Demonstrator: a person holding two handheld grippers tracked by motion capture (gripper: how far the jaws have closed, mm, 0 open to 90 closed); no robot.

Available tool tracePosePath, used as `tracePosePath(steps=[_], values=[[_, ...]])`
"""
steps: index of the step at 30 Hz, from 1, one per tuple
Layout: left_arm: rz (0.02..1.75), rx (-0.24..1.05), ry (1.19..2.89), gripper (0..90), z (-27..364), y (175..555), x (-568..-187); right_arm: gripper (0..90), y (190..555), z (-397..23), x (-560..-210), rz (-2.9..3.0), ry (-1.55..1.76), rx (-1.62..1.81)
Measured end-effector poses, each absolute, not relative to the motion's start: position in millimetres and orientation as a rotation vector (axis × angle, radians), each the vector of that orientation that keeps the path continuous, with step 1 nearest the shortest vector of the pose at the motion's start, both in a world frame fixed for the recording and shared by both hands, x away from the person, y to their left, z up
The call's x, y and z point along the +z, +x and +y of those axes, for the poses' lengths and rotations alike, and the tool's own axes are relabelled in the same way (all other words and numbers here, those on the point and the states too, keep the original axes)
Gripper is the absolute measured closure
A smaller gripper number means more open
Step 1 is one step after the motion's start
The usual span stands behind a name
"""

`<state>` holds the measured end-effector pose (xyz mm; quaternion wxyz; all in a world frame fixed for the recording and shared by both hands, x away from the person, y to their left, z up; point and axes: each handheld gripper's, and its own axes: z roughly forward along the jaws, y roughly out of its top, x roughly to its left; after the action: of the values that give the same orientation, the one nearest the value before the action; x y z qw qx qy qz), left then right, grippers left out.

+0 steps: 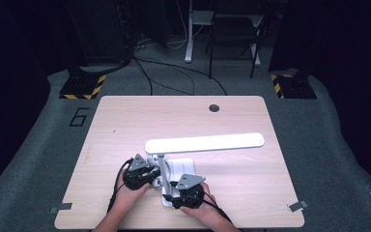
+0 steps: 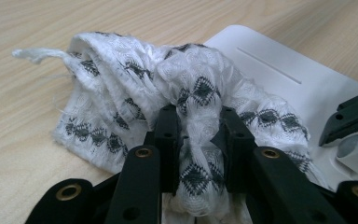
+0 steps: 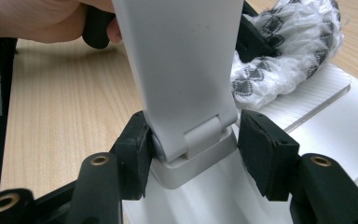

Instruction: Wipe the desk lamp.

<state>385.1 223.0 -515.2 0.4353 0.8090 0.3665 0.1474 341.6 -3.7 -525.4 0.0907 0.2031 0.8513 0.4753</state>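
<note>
Your left gripper's (image 2: pixel 196 135) jaws are clenching a bunched fold of white woven cloth with black diamond patterning (image 2: pixel 168 93); the fabric is pinched between the two black jaws and is spilling out ahead of them in a crumpled heap. Most of that cloth is lying on the pale wood-grain desk (image 2: pixel 37 28), while its far edge is resting against the flat white rectangular lamp base (image 2: pixel 279 70).

Your right gripper's (image 3: pixel 193 144) jaws are standing apart on either side of the white lamp arm's grey hinge joint (image 3: pixel 200 135), right where the white upright lamp arm (image 3: pixel 182 60) is meeting the base. The one jaw is touching the hinge; the other is sitting just beside it with a narrow gap, so the jaws are bracketing the joint rather than squeezing it. Beyond the arm, the patterned cloth is showing in your left gripper's jaws.

From the high view, both your hands are working at the near middle of the desk (image 1: pixel 125 121), the left gripper (image 1: pixel 142 174) just beside the lamp's post and the right gripper (image 1: pixel 186 191) at the base, with the long white lamp head bar (image 1: pixel 205 142) stretching above them.
</note>
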Motion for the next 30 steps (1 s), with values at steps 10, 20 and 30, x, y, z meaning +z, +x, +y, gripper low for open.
tracePosePath(steps=[10,20,30], values=[[0.928,0.378,1.990,71.7,227,390,-510,45.8,342,-4,-525,2.532,0.611,1.413],[0.947,0.399,1.916,71.3,241,382,-498,41.5,343,-6,-524,2.559,0.569,1.398],[0.979,0.441,1.892,70.7,265,370,-487,39.2,337,-12,-523,2.558,0.589,1.396]])
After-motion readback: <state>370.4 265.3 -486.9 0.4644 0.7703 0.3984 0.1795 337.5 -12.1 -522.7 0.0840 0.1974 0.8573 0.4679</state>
